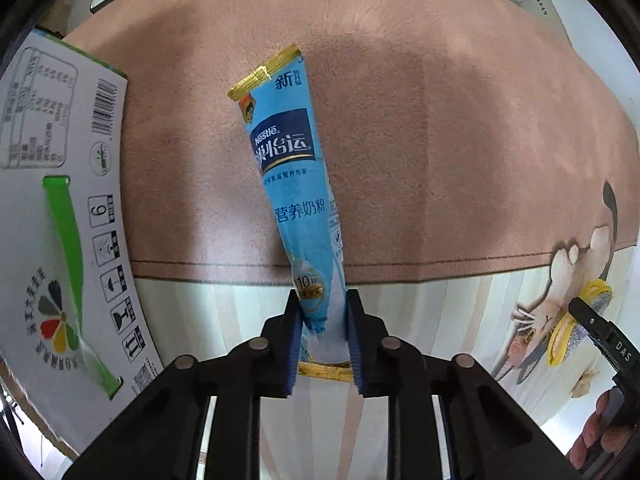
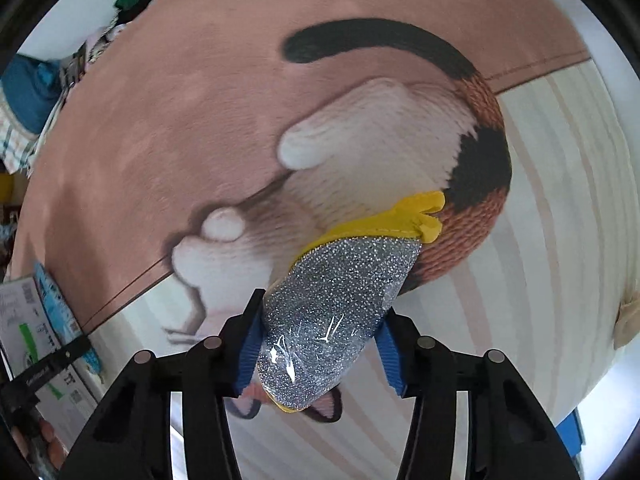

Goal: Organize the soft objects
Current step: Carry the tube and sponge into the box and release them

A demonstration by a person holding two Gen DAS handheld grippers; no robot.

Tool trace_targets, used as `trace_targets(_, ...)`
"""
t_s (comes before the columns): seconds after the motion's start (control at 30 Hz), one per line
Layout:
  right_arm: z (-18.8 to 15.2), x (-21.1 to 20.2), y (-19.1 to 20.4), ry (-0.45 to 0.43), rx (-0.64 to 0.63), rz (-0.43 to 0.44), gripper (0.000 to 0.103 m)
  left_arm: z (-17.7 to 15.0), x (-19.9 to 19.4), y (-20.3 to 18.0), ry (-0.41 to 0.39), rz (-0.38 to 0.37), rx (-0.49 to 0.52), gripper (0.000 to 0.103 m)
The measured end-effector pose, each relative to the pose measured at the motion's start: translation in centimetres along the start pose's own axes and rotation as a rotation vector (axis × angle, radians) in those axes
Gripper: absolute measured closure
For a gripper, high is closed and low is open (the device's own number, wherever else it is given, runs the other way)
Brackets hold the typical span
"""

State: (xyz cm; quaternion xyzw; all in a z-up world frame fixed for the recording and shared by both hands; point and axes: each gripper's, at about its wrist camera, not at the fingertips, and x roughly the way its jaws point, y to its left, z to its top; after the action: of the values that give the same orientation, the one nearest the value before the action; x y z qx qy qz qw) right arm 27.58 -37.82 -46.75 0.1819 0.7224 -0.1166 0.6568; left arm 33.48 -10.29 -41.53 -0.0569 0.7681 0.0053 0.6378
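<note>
My left gripper (image 1: 323, 334) is shut on a long blue Nestle milk powder sachet (image 1: 294, 184) with gold ends, holding it by its near end above the pink rug (image 1: 400, 100). My right gripper (image 2: 316, 354) is shut on a yellow sponge with a silver glitter face (image 2: 340, 296), lifted above the cat picture (image 2: 384, 148) on the rug. In the left wrist view the sponge (image 1: 576, 322) and the right gripper's finger (image 1: 596, 320) show at the far right. In the right wrist view the sachet (image 2: 54, 300) shows at the far left.
A white cardboard box (image 1: 60, 220) with a green strap and printed symbols stands at the left, also in the right wrist view (image 2: 36, 344). The rug has a cream striped part (image 1: 420, 300) toward me. Clutter and cloth (image 2: 32, 92) lie beyond the rug's far left edge.
</note>
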Motion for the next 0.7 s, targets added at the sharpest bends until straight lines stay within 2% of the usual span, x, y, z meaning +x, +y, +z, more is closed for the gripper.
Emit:
trace_targets(0.23,-2.6,-3.4,3.7,-0.057,-0.082,0.046,0.051,-3.4,-2.7,0.4,-0.062,-0.041,0.034,0.088)
trace_targets(0.37,-3.8,-6.4,7.4,-0.098,-0.157,0.078,0.051,-5.2,-5.4,0.8,-0.114,-0.079,0.056,0.088)
trace_targets(0.53,-4.9,-10.4,11.1,-0.139,-0.242,0.13,0.051,-7.6,-8.7,3.0,-0.174,-0.121,0.067,0.089)
trace_targets(0.7,-8.0,-15.6,14.9,-0.189,-0.333,0.18,0.051,-8.9,-13.8,5.7,-0.257,-0.159,0.068,0.089)
